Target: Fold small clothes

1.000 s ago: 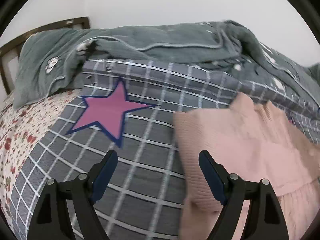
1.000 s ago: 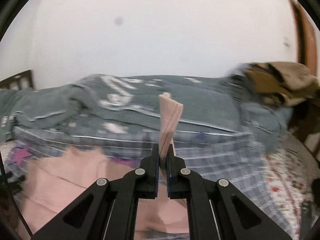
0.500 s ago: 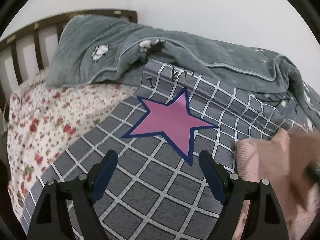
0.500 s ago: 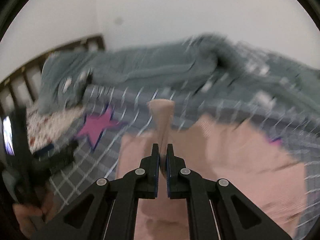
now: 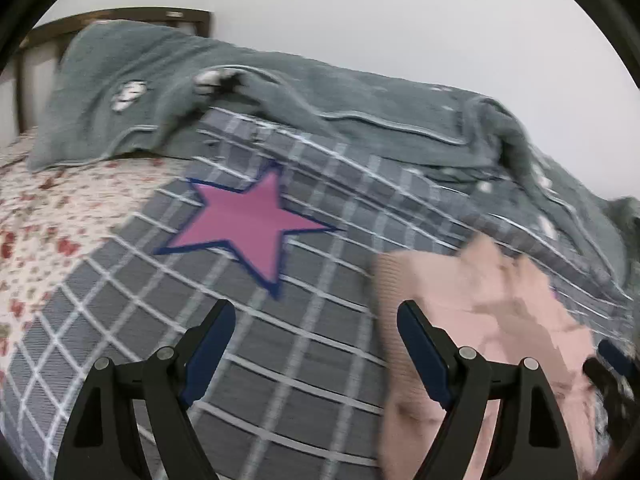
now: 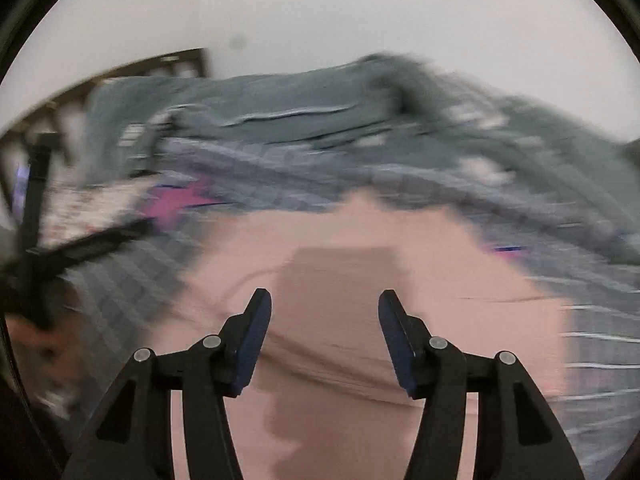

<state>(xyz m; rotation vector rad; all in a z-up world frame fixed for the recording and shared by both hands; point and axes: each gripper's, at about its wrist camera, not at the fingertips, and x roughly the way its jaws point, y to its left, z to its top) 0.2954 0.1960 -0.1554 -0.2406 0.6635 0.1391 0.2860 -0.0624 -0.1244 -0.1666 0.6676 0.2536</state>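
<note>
Released from the just-opening right gripper [image 6: 325, 334], ribbed pink knit garment [image 6: 360, 280] lies flat; left gripper [image 5: 316, 346] gapes empty.

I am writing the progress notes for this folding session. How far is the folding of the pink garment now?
Done: one fold looks laid; the pink garment lies on the checked quilt with a flap resting on top. In hand: nothing; the right gripper has just been opening, nothing pinched between its pads, and the left gripper is open above the quilt. Left: probably further folds and smoothing; blur hides the edges.
</note>
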